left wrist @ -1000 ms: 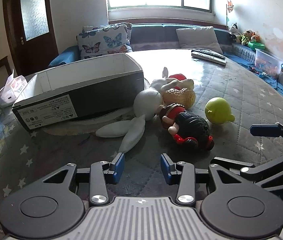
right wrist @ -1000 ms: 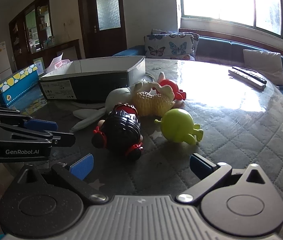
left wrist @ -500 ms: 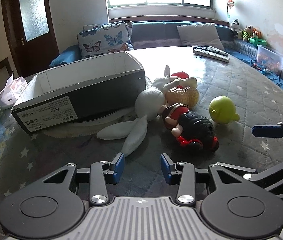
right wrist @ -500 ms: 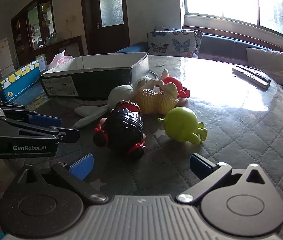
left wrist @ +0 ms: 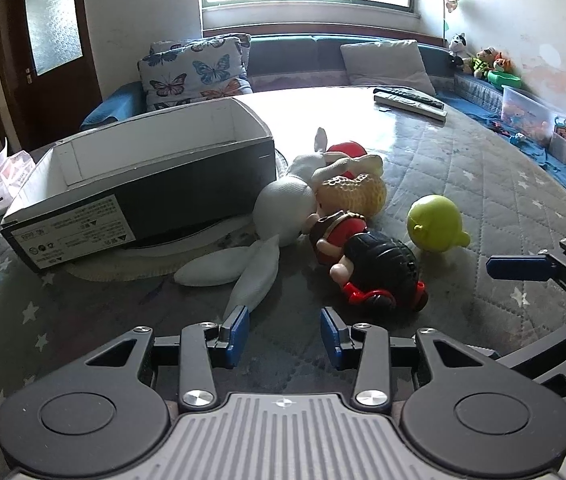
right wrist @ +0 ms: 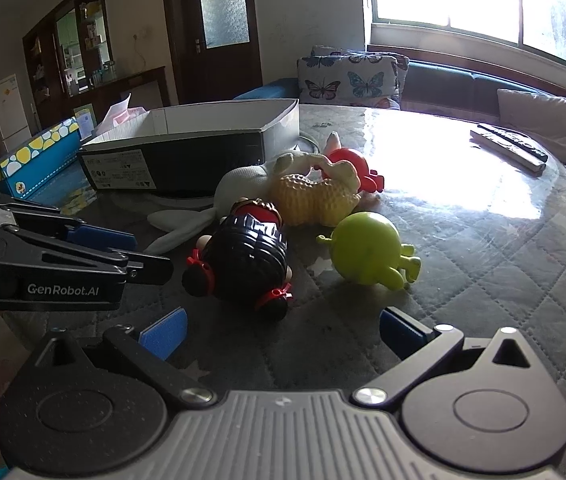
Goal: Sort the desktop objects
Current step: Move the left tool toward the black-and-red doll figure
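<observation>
A pile of toys lies mid-table: a white plush rabbit (left wrist: 283,216), a yellow knitted toy (left wrist: 357,192), a red toy (left wrist: 343,148) behind them, a black-haired doll in red (left wrist: 375,268) and a green round toy (left wrist: 435,222). An open black-and-white box (left wrist: 143,184) stands to their left. My left gripper (left wrist: 285,334) is open and empty, just short of the rabbit's ear and the doll. My right gripper (right wrist: 279,330) is open wide and empty, just in front of the doll (right wrist: 249,252); the green toy (right wrist: 367,254) lies beyond, right of it.
Two remote controls (left wrist: 409,102) lie at the far side of the table. A blue dotted box (right wrist: 31,160) and a tissue pack (left wrist: 7,172) sit at the left edge. A sofa with butterfly cushions (left wrist: 199,72) runs behind the table.
Both grippers have crept forward toward the toy pile; the toys look larger and closer. Both stay open and empty.
</observation>
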`<control>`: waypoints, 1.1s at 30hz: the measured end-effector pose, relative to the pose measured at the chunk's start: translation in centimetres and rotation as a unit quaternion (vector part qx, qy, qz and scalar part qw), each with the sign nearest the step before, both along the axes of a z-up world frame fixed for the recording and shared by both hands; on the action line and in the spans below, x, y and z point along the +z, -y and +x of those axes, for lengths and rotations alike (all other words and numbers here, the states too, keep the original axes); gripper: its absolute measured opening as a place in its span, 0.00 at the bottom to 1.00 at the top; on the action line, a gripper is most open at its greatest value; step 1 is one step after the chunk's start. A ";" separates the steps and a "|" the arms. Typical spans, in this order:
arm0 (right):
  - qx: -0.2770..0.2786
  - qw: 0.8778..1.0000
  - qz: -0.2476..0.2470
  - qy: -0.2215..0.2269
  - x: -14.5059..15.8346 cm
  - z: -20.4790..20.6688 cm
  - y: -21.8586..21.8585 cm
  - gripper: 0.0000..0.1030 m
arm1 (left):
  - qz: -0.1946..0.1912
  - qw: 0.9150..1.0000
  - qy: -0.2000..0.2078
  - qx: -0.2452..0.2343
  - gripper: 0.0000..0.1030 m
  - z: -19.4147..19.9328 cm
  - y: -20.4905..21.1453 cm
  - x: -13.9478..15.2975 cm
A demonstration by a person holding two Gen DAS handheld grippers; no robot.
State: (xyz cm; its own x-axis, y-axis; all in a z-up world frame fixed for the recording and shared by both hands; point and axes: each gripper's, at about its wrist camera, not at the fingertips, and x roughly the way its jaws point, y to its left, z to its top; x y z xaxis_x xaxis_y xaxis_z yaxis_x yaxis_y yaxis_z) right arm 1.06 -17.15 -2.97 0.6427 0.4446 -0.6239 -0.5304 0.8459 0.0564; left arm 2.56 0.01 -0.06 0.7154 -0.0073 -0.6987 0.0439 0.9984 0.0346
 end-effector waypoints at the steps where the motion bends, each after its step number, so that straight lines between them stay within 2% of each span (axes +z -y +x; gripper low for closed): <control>1: -0.001 1.000 0.002 -0.001 0.0 0.2 0.2 1.00 | 0.000 1.000 0.000 0.000 0.41 0.1 0.0 0.0; 14: 0.017 1.000 0.008 -0.012 0.5 1.0 -0.4 1.00 | -0.008 1.000 -0.004 0.002 0.41 1.4 -0.6 0.4; 23: 0.030 0.999 0.007 -0.016 0.8 0.4 -1.6 1.00 | -0.027 1.000 -0.004 -0.004 0.41 2.1 -1.3 1.1; 28: 0.040 0.999 0.008 -0.021 1.5 2.2 -1.2 0.99 | -0.038 0.999 -0.002 -0.010 0.41 2.4 -1.6 1.7; 33: 0.054 0.998 0.007 -0.025 1.7 3.8 -1.3 0.94 | -0.050 0.998 -0.005 -0.027 0.41 2.8 -1.4 2.2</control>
State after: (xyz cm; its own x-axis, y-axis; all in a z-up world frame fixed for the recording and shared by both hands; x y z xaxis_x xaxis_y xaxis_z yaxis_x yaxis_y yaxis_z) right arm 4.83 -15.90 -1.30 0.5585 0.5184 -0.6476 -0.6154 0.7824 0.0957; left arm 5.37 1.45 2.18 0.7045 -0.1165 -0.7000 0.0981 0.9930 -0.0665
